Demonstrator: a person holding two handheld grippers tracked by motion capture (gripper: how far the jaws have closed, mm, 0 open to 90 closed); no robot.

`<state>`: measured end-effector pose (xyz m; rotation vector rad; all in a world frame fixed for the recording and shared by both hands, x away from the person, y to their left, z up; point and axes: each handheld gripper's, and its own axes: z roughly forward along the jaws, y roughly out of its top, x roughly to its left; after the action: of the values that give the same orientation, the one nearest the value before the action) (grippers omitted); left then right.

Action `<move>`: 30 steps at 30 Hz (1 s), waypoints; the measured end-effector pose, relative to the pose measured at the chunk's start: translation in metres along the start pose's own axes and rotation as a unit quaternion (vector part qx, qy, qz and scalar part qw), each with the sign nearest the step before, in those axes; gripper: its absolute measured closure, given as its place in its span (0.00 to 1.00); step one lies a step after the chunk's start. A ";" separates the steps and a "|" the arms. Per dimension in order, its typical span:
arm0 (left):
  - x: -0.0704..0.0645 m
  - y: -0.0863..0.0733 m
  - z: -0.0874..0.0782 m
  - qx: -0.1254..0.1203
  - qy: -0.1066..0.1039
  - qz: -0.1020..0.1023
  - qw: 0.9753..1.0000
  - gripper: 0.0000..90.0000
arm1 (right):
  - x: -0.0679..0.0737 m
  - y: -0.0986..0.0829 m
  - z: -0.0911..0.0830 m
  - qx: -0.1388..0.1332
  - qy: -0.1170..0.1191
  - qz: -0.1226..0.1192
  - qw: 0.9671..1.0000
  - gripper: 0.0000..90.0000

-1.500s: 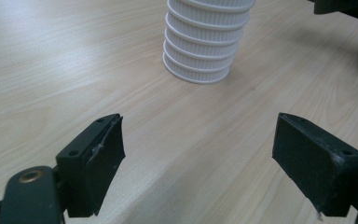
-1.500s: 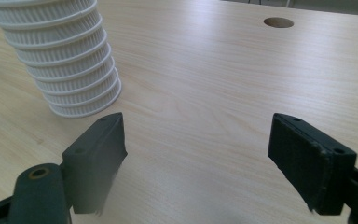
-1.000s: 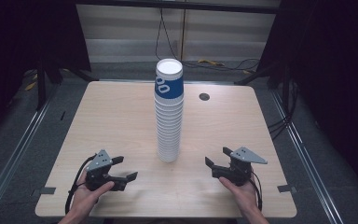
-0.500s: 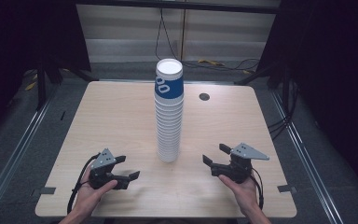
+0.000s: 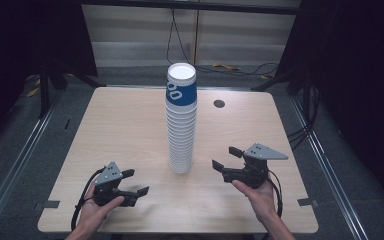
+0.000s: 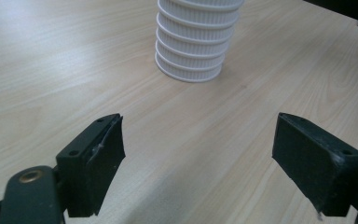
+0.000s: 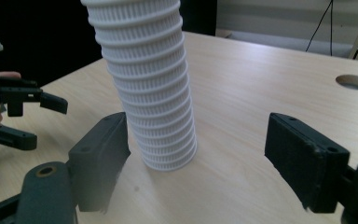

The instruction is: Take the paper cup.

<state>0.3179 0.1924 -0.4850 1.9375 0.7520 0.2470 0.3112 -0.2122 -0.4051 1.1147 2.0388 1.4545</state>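
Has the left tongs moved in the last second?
Yes. The left tongs have slid toward the table's near edge and slightly right; the cup stack stands where it was.

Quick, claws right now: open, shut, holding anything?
Left claw: open, empty, short of the cup stack.
Right claw: open, empty, beside the stack, not touching.

Both tongs are matte black — the left tongs (image 5: 130,182) and the right tongs (image 5: 226,158) each carry a grey three-cornered plate with small dark holes on top and trail a black cable. Each jaw ends in a thick, blocky rectangular pad with a small screw hole, and a brass-coloured rivet sits at the hinge — bare forearms, no sleeves.
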 end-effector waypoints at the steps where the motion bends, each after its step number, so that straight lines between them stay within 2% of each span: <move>1: 0.000 0.000 0.000 0.000 0.000 0.000 1.000 0.18 | 0.000 0.002 0.000 -0.002 0.002 -0.001 1.000 0.24; 6: 0.001 -0.001 0.002 0.003 -0.002 -0.012 1.000 0.18 | 0.000 0.015 -0.001 -0.015 0.009 0.004 1.000 0.23; 8: 0.000 -0.001 0.002 0.004 -0.001 -0.008 1.000 0.18 | 0.001 0.017 0.000 -0.015 0.012 0.003 1.000 0.21; 9: -0.001 0.000 0.001 0.004 -0.003 -0.003 1.000 0.18 | 0.004 0.023 0.000 -0.018 0.016 -0.008 1.000 0.20; 12: -0.003 0.001 0.001 0.004 -0.005 0.005 1.000 0.18 | 0.005 0.034 0.002 -0.022 0.026 -0.014 0.999 0.19; 14: -0.003 0.002 0.000 0.003 -0.003 0.005 1.000 0.18 | 0.004 0.042 0.002 -0.025 0.036 -0.016 0.999 0.18; 20: -0.001 0.000 0.001 0.006 -0.004 -0.002 1.000 0.18 | 0.002 0.067 0.003 -0.036 0.043 -0.033 0.998 0.18; 24: -0.003 0.001 0.002 0.008 -0.007 0.004 1.000 0.18 | 0.005 0.083 0.006 -0.024 0.066 -0.043 0.997 0.17; 26: -0.005 0.001 0.002 0.009 -0.010 0.008 1.000 0.18 | 0.007 0.093 0.005 -0.026 0.077 -0.040 0.996 0.15; 28: -0.006 0.001 0.003 0.011 -0.011 0.010 1.000 0.18 | 0.009 0.100 0.003 -0.033 0.070 -0.046 0.996 0.15; 30: -0.006 0.001 0.004 0.013 -0.011 0.013 1.000 0.18 | 0.011 0.104 0.003 -0.031 0.075 -0.047 0.996 0.15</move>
<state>0.3153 0.1855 -0.4849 1.9719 0.7205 0.2330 0.3454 -0.1868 -0.3098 0.8984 2.1000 1.5844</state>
